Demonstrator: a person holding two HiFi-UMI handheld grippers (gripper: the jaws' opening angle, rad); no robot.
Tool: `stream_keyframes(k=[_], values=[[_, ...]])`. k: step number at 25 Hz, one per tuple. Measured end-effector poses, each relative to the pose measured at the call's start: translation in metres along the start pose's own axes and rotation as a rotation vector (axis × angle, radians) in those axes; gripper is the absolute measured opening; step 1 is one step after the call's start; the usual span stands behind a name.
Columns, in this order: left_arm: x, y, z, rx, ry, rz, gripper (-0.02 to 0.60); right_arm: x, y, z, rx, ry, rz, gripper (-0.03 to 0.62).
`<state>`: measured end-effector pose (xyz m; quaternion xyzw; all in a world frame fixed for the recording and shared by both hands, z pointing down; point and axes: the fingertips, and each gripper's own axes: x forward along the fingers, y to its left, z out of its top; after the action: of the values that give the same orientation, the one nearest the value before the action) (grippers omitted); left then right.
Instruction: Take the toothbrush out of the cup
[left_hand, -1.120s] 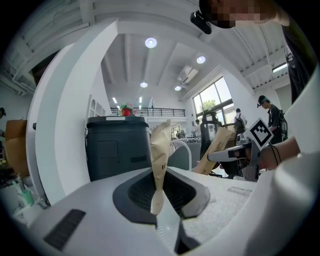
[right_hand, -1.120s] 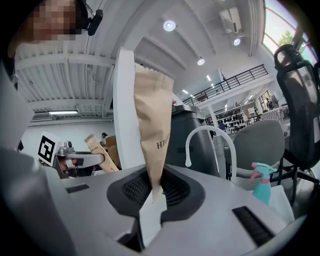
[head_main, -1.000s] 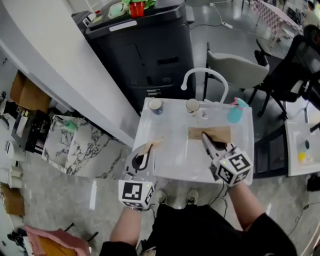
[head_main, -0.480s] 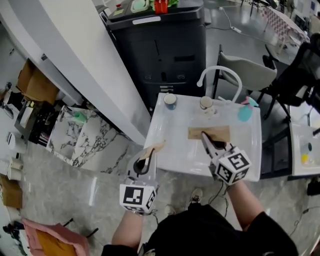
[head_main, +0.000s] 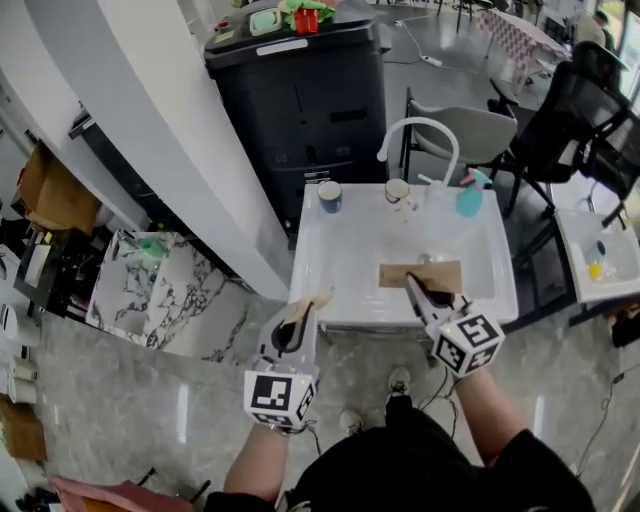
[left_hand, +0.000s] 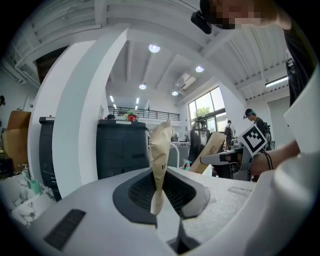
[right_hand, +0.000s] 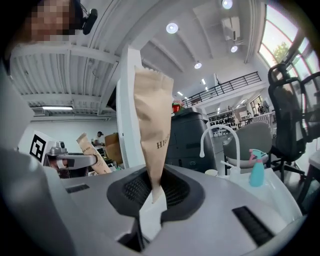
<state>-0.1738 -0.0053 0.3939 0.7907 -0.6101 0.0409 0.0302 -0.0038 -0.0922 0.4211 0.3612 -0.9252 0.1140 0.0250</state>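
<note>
Two cups, a blue cup and a pale cup, stand at the sink's far edge; no toothbrush is discernible in either. Nothing looks done yet. By the front edge, the left gripper is clenched on a brown paper packet and the right gripper on a second packet.

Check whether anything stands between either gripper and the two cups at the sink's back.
Nothing in the sink lies between them and the left cup or right cup. But the left gripper is shut on the left packet, the right gripper on the right packet, both jutting ahead.
</note>
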Motion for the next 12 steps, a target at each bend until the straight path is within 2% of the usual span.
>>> stream_keyframes(k=[7,12], values=[[-0.032,-0.029,-0.005,-0.004,-0.002,-0.105,0.035,-0.068,0.024,-0.007,-0.019,-0.011,-0.109,0.044],[-0.045,-0.058,-0.004,-0.006,-0.002,-0.123,0.035,-0.107,0.023,-0.004,-0.043,-0.016,-0.131,0.044]])
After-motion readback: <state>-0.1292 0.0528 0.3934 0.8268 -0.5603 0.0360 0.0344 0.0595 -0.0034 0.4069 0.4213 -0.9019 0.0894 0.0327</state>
